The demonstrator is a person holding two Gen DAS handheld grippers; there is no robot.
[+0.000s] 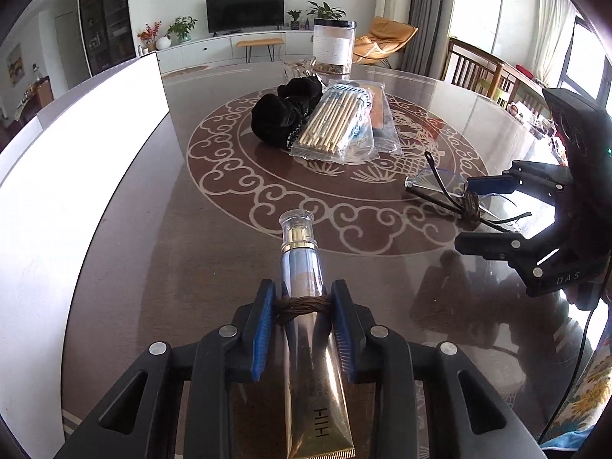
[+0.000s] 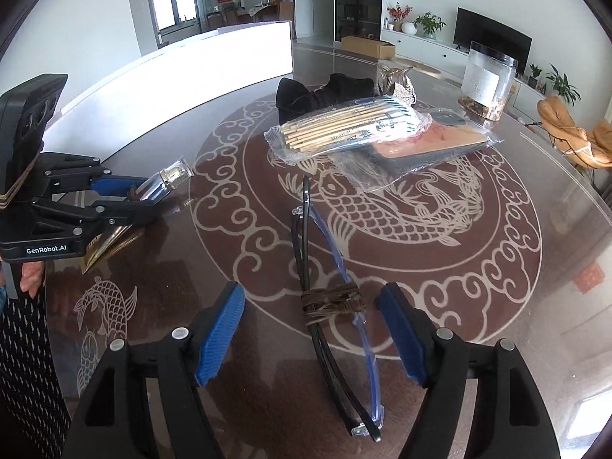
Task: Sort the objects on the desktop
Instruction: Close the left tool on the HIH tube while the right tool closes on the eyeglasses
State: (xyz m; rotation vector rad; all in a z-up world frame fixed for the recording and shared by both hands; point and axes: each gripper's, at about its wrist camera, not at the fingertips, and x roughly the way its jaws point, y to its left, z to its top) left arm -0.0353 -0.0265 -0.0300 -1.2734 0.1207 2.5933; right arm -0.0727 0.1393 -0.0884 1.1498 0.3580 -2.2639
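Two hand-held grippers over a patterned glass-topped table, one clamped on a tube, one spread around glasses.

Widest in view, a white box along the table's far left edge. Mid-table, a heap: black cloth, a plastic pack of bamboo sticks lying over a bagged orange-and-dark flat item, and behind them a clear jar with a dark lid. Nearer, left gripper closed tight on a silver-gold cosmetic tube, pads pressing its body where a brown cord wraps it, clear cap pointing away toward the heap. Right gripper standing wide, blue pads clear of the folded glasses lying on the table between them, a brown cord bound round the frame.
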